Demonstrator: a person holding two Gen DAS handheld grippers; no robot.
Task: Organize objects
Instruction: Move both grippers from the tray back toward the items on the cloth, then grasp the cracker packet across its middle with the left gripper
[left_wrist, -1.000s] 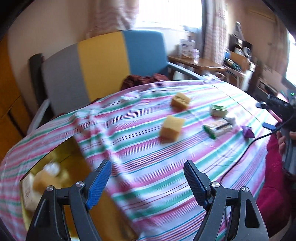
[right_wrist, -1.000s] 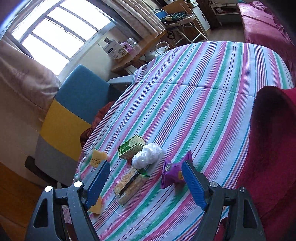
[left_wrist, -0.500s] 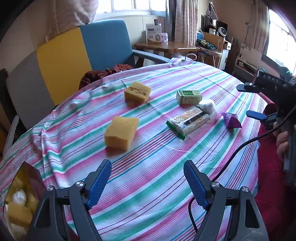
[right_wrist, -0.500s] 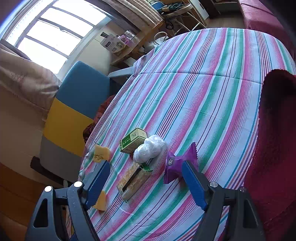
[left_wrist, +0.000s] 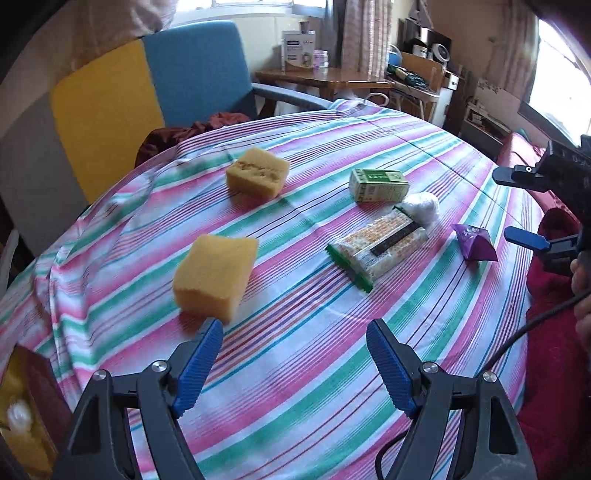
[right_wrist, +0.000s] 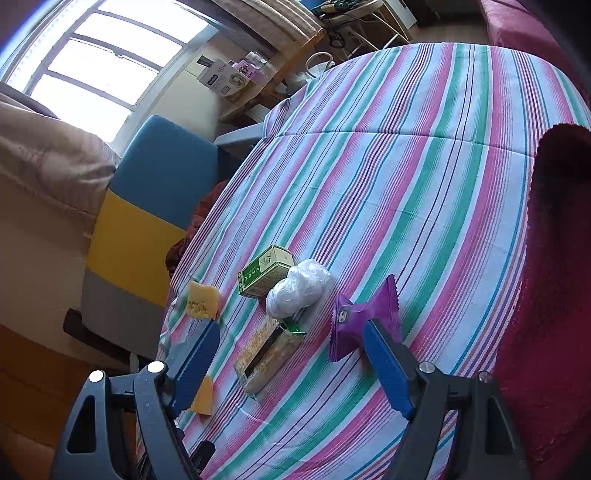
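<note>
Left tongs (left_wrist: 293, 363) wide and empty above the near sponge (left_wrist: 216, 275); right tongs (right_wrist: 291, 365) wide too, holding nothing.

I judge the near sponge light, soft and squashy, so I'd pinch it across its short sides, mid-height. It lies on the striped cloth (left_wrist: 295, 406) of the bench, well apart from the far sponge (left_wrist: 258, 177), green box (left_wrist: 378, 184), cracker packet (left_wrist: 380, 245), white wad (left_wrist: 421, 208) and purple sachet (left_wrist: 474, 247). The cloth is loose and may rumple. A colour-block chair (left_wrist: 147, 92) stands behind, a sunlit window beyond.
</note>
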